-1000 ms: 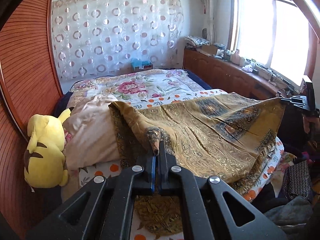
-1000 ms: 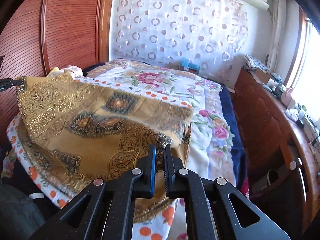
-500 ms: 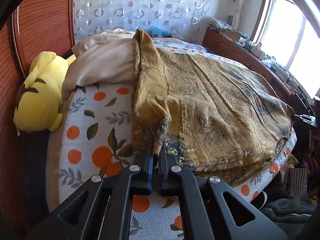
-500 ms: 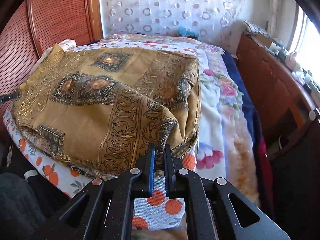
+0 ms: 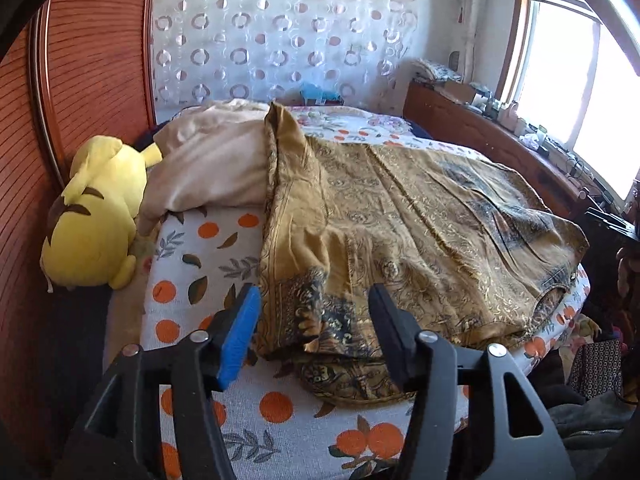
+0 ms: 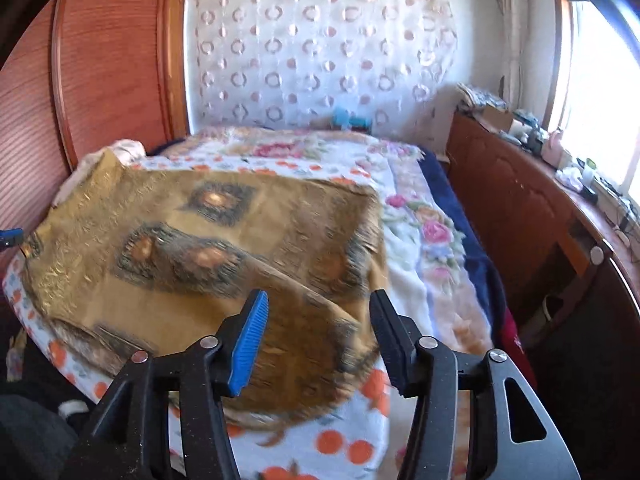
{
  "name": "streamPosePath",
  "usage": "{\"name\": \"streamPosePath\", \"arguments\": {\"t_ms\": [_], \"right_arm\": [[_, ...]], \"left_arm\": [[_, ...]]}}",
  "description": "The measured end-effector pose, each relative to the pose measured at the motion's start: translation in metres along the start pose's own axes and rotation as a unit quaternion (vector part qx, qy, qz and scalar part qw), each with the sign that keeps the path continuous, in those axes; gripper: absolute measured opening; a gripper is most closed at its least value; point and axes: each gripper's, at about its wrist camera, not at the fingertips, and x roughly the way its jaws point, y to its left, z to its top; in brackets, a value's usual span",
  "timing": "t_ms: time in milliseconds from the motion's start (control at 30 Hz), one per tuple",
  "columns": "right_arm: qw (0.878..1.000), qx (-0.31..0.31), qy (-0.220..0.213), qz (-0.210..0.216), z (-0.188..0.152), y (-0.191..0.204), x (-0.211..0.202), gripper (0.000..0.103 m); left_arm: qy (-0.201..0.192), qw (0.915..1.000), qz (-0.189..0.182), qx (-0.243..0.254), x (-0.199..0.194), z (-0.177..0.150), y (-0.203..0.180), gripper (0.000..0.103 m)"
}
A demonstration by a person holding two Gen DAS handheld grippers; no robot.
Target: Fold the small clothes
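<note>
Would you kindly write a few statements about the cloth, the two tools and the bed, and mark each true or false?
1. The gold cloth lies spread on the bed. True.
2. The left tool is clamped shut on the cloth. False: its jaws have just been opening and stand apart, with the cloth's corner lying loose between them.
3. A yellow plush toy sits beside the pillow. True.
4. The right tool holds the cloth up in the air. False: its jaws have just been opening too, and the cloth rests on the bed.
5. The plush toy lies on top of the cloth. False: it sits off to the side, apart from the cloth.
</note>
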Motion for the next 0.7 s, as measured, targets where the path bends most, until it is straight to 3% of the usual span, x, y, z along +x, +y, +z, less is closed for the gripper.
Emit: {"name": "streamPosePath", "arguments": {"t_ms": [167,333,533,700], "right_arm": [[0.998,0.008,0.004,0.062,-0.015,0.032,0.025,0.061],[0.995,0.008,0.03,0.09,-0.03,0.053,0.069,0.061],[0.997,-0.004,0.04,0.069,-0.032,0.06,0.1,0.061],[0.997,-0.017,0.043,0.056,-0.033,0.074,0.102,0.062]], "left_arm": [[0.007,0.9999,-0.002,-0.011,0.014,0.004,0.002,0.06],[0.033,0.9981,0.004,-0.051,0.037,0.005,0.017,0.06],[0.054,0.9962,-0.014,-0.067,0.051,-0.003,0.017,0.06],[0.042,0.9969,-0.015,-0.065,0.048,-0.01,0.01,0.06]]}}
